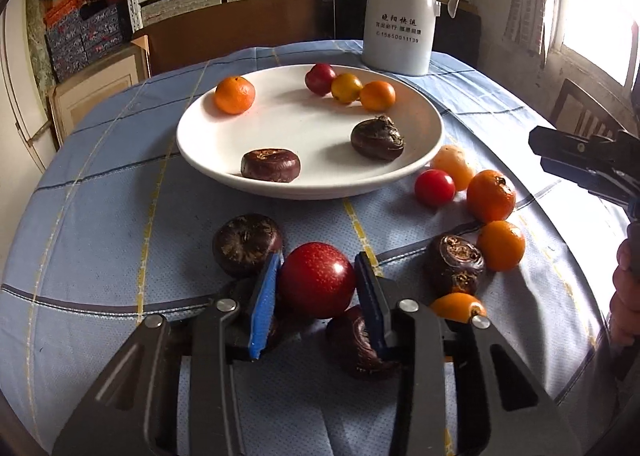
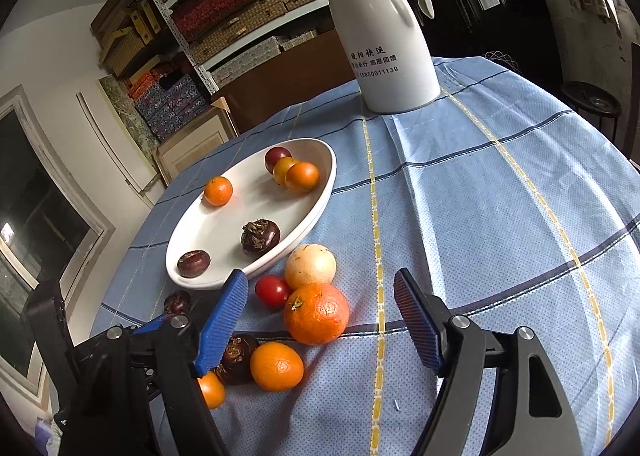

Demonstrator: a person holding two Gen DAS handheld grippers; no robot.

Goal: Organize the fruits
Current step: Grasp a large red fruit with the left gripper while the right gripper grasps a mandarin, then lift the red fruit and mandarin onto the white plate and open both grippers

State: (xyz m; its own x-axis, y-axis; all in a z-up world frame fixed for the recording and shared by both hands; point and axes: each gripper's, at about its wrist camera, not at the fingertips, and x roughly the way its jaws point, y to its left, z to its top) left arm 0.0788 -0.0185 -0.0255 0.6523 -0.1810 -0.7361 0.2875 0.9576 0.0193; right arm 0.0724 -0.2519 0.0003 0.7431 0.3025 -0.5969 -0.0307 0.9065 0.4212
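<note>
Gripping a red plum (image 1: 317, 279) between the blue pads (image 1: 263, 302) of the left gripper (image 1: 316, 296), just above the cloth (image 1: 120, 223) among dark chestnuts (image 1: 246, 244). Holding the right gripper (image 2: 320, 316) wide open over an orange (image 2: 317, 312). Next, probably, carrying the plum straight ahead to the plate (image 1: 224, 163), clearing its near rim.

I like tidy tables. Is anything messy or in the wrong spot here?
Yes. Several fruits lie loose on the tablecloth beside the white plate, like the big orange and small red tomato. Nothing looks spilled or broken.
</note>
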